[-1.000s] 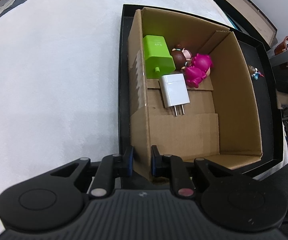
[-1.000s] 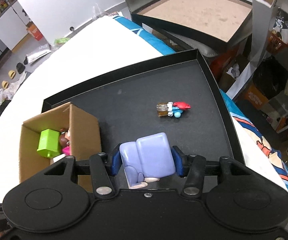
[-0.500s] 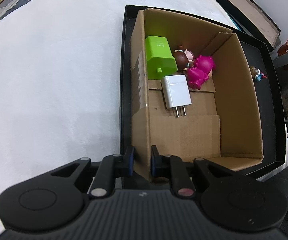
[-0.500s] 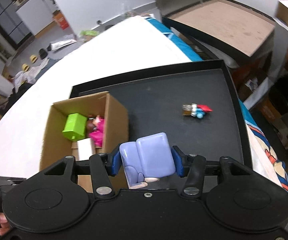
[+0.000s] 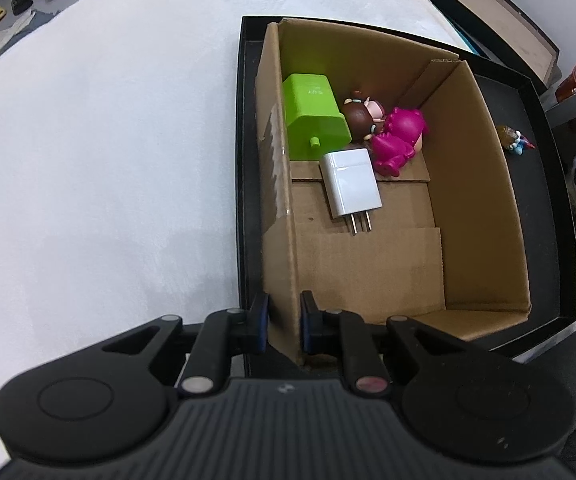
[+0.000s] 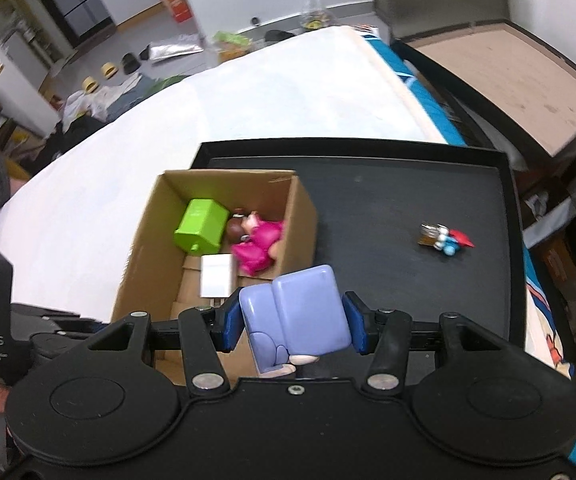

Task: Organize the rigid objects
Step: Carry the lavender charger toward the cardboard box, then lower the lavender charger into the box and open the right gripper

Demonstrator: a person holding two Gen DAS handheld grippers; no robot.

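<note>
My left tongs (image 5: 282, 326) are pinched together on the near left wall of the cardboard box (image 5: 483, 184), one pad outside and one inside, which I judge is there to steady it. My right tongs (image 6: 293, 326) are clamped on a pale purple toy (image 6: 299, 312), both blue pads pressing its sides, and they hang over the box's near right corner.

Inside the box, toward its far end, lie a green block (image 5: 311, 120), a white charger (image 5: 351, 182) with its prongs pointing near, a brown-headed figurine (image 5: 361, 114) and a pink figurine (image 5: 397, 138); the near half of the floor is bare. The box sits at the left end of a black tray (image 6: 511, 280). One small red and blue toy (image 6: 445, 236) is out on the tray floor, well to the right of the box.

I read the step as carrying the purple toy to the box. Next I need to bring it left over the bare near floor, lower it, then part the tongs. The small toy would follow.
</note>
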